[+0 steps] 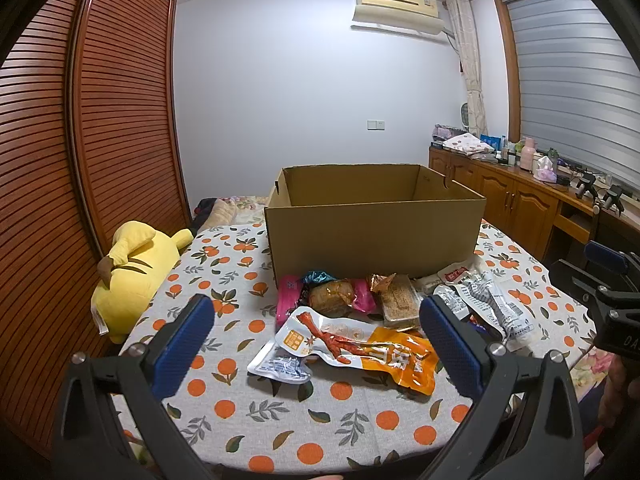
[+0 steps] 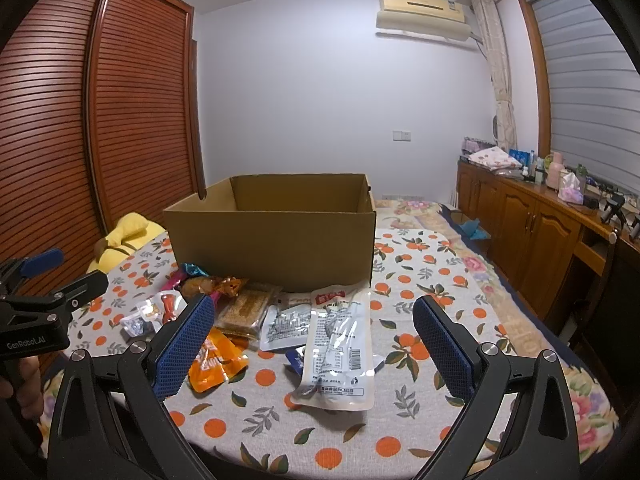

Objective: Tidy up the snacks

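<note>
An open brown cardboard box [image 1: 372, 236] [image 2: 276, 240] stands on the orange-print cloth, and a heap of snack packets lies in front of it. Nearest my left gripper [image 1: 316, 344] is an orange and white chicken-foot packet [image 1: 352, 350]; the gripper is open above and just short of it. Behind that packet lie a pink packet [image 1: 287, 300], a clear-wrapped cake [image 1: 332, 298] and a brown bar [image 1: 398, 300]. My right gripper [image 2: 312, 348] is open, and a long silver-white pouch [image 2: 340, 352] lies between its fingers on the cloth. The orange packet [image 2: 212, 360] sits at its left finger.
A yellow plush toy [image 1: 132, 276] lies at the table's left edge by a slatted wooden wardrobe [image 1: 80, 140]. A wooden sideboard [image 2: 532, 232] with bottles runs along the right wall. A hand [image 2: 24, 376] holds the left gripper's handle.
</note>
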Available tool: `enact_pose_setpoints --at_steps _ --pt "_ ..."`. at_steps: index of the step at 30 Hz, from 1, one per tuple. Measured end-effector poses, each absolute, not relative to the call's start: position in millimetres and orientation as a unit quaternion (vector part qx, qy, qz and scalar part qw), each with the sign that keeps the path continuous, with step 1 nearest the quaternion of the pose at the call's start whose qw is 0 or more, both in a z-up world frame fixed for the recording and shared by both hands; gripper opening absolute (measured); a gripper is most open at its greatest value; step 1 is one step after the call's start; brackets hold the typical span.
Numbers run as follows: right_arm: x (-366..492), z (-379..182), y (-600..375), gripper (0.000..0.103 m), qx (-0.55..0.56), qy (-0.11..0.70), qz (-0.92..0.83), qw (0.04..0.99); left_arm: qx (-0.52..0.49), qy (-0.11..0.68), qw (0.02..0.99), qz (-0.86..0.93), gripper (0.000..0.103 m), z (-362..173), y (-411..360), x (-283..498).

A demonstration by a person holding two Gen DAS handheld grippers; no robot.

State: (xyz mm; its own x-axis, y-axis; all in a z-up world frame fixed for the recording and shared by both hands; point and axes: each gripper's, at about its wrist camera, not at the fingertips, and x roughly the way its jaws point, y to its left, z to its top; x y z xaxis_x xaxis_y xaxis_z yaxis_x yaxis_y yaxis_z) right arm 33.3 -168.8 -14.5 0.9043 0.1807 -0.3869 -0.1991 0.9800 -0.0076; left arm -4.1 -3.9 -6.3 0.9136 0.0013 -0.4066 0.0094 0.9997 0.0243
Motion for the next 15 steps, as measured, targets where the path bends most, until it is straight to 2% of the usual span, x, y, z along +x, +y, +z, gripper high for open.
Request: enact_pose_setpoints --at_steps 15 --pt "33.6 -14.4 -169.2 0.102 -0.023 0.196 0.097 0.976 0.013 0.208 0.978 -0.003 0.103 -8.1 -4.7 -5.2"
